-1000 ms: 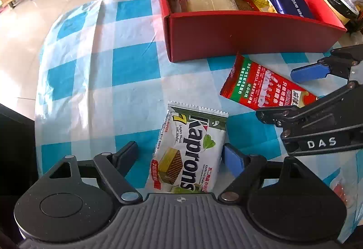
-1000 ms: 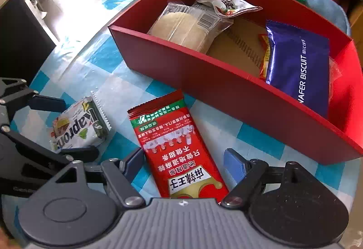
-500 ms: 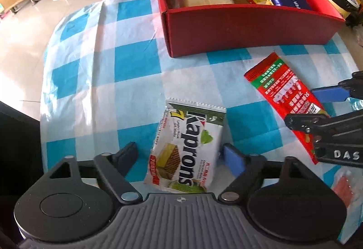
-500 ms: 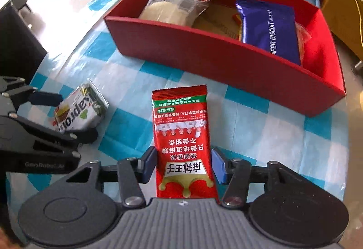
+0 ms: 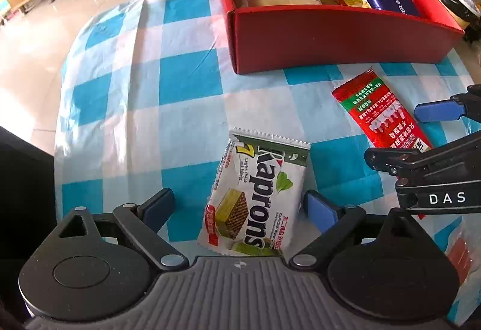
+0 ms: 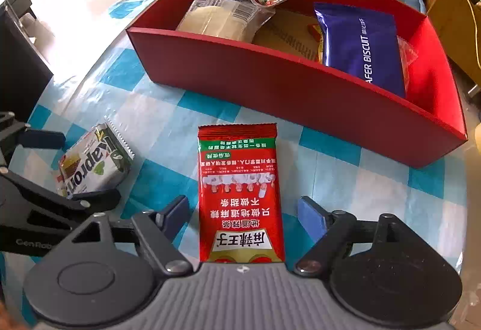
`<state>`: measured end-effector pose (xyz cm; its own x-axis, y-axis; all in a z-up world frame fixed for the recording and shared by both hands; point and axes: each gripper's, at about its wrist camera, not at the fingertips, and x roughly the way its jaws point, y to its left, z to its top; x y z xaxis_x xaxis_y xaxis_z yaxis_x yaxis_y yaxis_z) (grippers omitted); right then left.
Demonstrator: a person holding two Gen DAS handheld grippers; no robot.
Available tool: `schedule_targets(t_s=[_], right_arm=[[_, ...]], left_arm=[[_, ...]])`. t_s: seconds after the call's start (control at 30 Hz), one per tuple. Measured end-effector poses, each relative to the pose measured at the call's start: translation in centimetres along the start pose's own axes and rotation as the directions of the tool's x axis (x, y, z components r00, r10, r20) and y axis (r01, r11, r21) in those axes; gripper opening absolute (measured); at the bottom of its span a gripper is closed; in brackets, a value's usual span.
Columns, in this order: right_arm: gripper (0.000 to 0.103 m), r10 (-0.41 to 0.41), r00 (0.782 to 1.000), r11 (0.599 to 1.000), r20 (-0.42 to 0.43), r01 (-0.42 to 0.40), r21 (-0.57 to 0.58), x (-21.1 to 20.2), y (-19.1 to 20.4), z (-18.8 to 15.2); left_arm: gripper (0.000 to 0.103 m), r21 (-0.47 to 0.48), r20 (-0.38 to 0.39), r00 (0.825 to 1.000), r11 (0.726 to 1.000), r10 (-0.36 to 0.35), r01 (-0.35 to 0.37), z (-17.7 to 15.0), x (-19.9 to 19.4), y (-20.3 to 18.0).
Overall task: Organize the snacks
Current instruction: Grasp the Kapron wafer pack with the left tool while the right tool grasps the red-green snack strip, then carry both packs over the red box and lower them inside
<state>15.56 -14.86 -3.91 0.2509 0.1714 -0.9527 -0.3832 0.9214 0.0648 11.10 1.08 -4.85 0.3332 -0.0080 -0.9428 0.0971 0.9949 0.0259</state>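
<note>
The red packet's near end disappears under the right tool's body. In the red box, the front wall hides the lower parts of the snacks, and the purple biscuit bag covers most of a yellow packet, perhaps chips.

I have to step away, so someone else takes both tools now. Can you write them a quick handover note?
Left tool: open, jaws just widened, Kaprons wafer pack lying between them on the cloth, not gripped.
Right tool: open, jaws just reopened, red snack packet flat between them, not gripped.
Done: several snacks, including the blue wafer biscuit pack, already sit in the red box.
Left: grip both packets and put them in the box.
</note>
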Motion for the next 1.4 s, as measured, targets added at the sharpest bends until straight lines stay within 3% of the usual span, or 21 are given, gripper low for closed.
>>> schedule_targets(t_s=[0.13, 0.2, 0.27, 0.33, 0.8, 1.4], right_arm=[[0.082, -0.001, 1.0, 1.0, -0.003, 0.001, 0.002, 0.1, 0.1, 0.2], [0.074, -0.01, 1.0, 1.0, 0.007, 0.01, -0.012, -0.1, 0.5, 0.0], [0.052, -0.009, 1.0, 1.0, 0.018, 0.009, -0.014, -0.6, 0.8, -0.1], [0.049, -0.008, 1.0, 1.0, 0.018, 0.008, -0.008, -1.0, 0.9, -0.3], [0.046, -0.041, 0.993, 0.996, 0.11, 0.032, 0.08, -4.6, -0.3, -1.3], [0.046, -0.064, 0.978, 0.989, 0.2, 0.035, 0.145, -7.1, -2.5, 0.4]], left_arm=[[0.094, -0.004, -0.001, 1.0, 1.0, -0.008, 0.008, -0.1, 0.0, 0.2], [0.088, 0.009, 0.003, 1.0, 1.0, -0.012, 0.012, -0.2, -0.3, 0.0], [0.08, 0.018, 0.006, 1.0, 1.0, -0.019, 0.019, -0.2, -0.6, -0.4], [0.068, 0.037, 0.01, 0.999, 0.999, -0.03, 0.03, -0.2, -1.0, -0.8], [0.066, 0.055, 0.062, 0.997, 0.997, -0.055, 0.051, 0.3, -2.8, -1.7], [0.066, 0.047, 0.163, 0.985, 0.997, -0.062, 0.055, 4.0, -4.9, -2.9]])
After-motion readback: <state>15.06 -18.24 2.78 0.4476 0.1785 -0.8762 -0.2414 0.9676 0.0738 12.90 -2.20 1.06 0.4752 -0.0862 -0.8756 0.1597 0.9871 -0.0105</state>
